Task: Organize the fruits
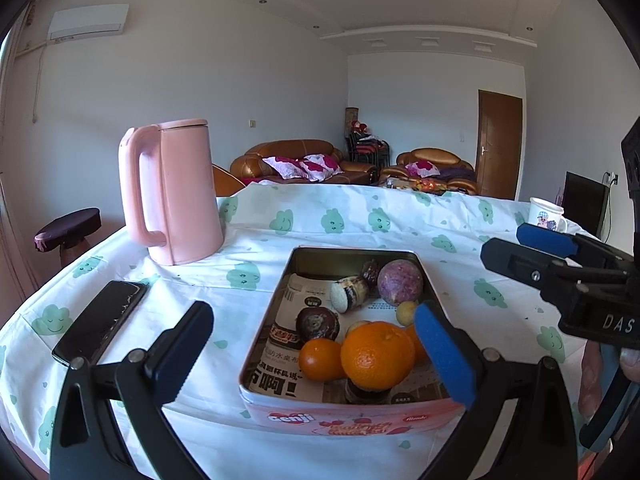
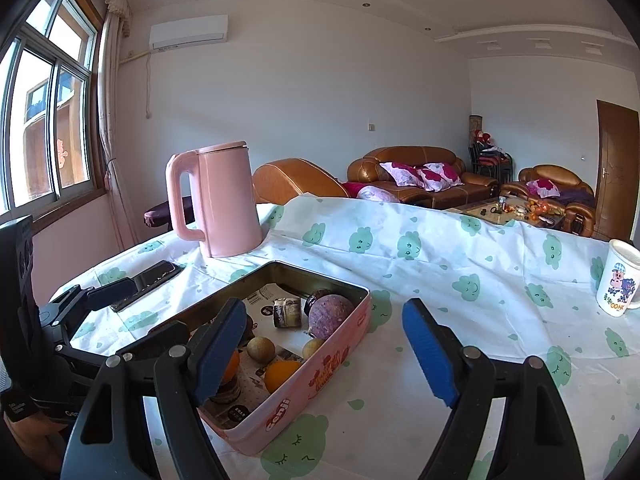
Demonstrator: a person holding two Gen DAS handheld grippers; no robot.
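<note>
Both claws hover over the counter (image 2: 460, 300) with nothing in them — the left claw (image 1: 316, 344) gapes wide above the near end of the tin (image 1: 276, 414), and the right claw (image 2: 324, 344) is spread just as wide, straddling the tin's long pink wall. The fruit is all in that tin: a big orange (image 1: 376, 354) at the near end with a smaller orange (image 1: 320, 360) touching it, a round purple fruit (image 1: 400, 282) in the far corner, and a small yellowish fruit (image 1: 406, 312) between them. The big orange looks firm and fairly heavy, its peel a little slick — I'd pinch it across the middle, gently. It seems perched on a dark jar, so it may roll. The small ones look light and apt to squirt out of the pads.
</note>
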